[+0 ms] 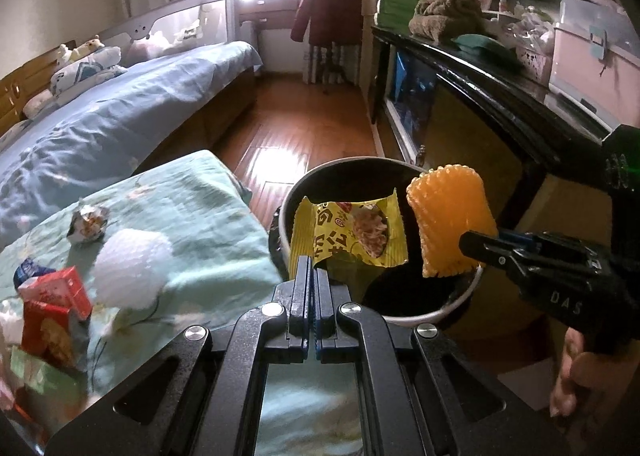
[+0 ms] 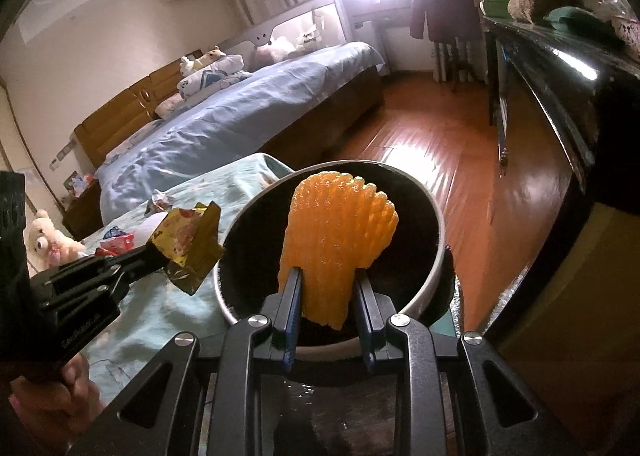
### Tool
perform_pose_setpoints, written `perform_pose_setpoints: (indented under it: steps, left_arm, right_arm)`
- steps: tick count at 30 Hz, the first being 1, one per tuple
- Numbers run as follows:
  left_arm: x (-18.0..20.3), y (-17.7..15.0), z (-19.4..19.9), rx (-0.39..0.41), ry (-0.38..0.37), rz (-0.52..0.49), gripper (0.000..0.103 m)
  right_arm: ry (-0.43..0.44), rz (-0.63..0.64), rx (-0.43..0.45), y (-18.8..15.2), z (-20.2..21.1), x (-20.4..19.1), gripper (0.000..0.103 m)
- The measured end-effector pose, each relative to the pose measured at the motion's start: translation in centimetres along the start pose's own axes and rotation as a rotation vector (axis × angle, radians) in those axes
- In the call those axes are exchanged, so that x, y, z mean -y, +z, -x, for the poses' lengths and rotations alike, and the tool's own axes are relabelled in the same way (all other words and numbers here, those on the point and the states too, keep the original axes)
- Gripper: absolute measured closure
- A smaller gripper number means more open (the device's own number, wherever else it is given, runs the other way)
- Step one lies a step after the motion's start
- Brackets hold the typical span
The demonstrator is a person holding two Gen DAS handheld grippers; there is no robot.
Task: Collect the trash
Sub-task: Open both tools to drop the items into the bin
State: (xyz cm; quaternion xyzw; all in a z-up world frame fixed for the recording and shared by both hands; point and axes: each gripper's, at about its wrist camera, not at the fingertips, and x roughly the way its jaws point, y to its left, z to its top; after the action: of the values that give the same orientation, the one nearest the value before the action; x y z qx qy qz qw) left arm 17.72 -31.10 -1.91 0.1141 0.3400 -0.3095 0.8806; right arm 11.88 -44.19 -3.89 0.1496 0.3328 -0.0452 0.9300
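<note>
My left gripper point(image 1: 313, 268) is shut on a yellow snack wrapper point(image 1: 352, 232) and holds it over the near rim of the round trash bin point(image 1: 452, 306). My right gripper point(image 2: 328, 276) is shut on an orange foam fruit net point(image 2: 340, 232) and holds it above the bin's dark opening point(image 2: 424, 296). The left view shows the net point(image 1: 450, 220) and the right gripper point(image 1: 480, 250) at the bin's right side. The right view shows the wrapper point(image 2: 188, 244) left of the bin.
A green-covered surface point(image 1: 192, 208) left of the bin carries a crumpled foil wrapper point(image 1: 89, 225), a white foam net point(image 1: 132, 268) and red snack boxes point(image 1: 56, 308). A blue bed point(image 1: 112, 116) lies behind. A dark cabinet point(image 1: 500, 96) stands at the right. Wooden floor point(image 1: 304, 128) runs between.
</note>
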Motion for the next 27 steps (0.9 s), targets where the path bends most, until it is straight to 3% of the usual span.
perform_pose_setpoints:
  steps: [17,19,21,23,27]
  left_arm:
    - [0.8,0.8,-3.0,-0.052,-0.03,-0.007,0.101]
    - [0.8,0.7,-2.9,-0.058,-0.039,-0.001,0.094]
    - [0.5,0.7,-2.8,-0.052,-0.032,0.005,0.066]
    - [0.3,0.5,-2.3,-0.032,-0.028,0.016,0.055]
    - [-0.4,0.1,-1.3,-0.016,-0.013,0.044,0.045]
  right_arm:
    - [-0.046,0.037,-0.044,1.2,-2.5,0.4,0.074]
    - [-0.046,0.034,-0.051,1.3,-2.7,0.5,0.071]
    - [-0.043,0.027,-0.056,1.3,-2.8,0.4,0.062]
    - [-0.044,0.026,-0.055,1.3,-2.7,0.4,0.058]
    - [-0.045,0.019,-0.047,1.1,-2.4,0.3,0.049]
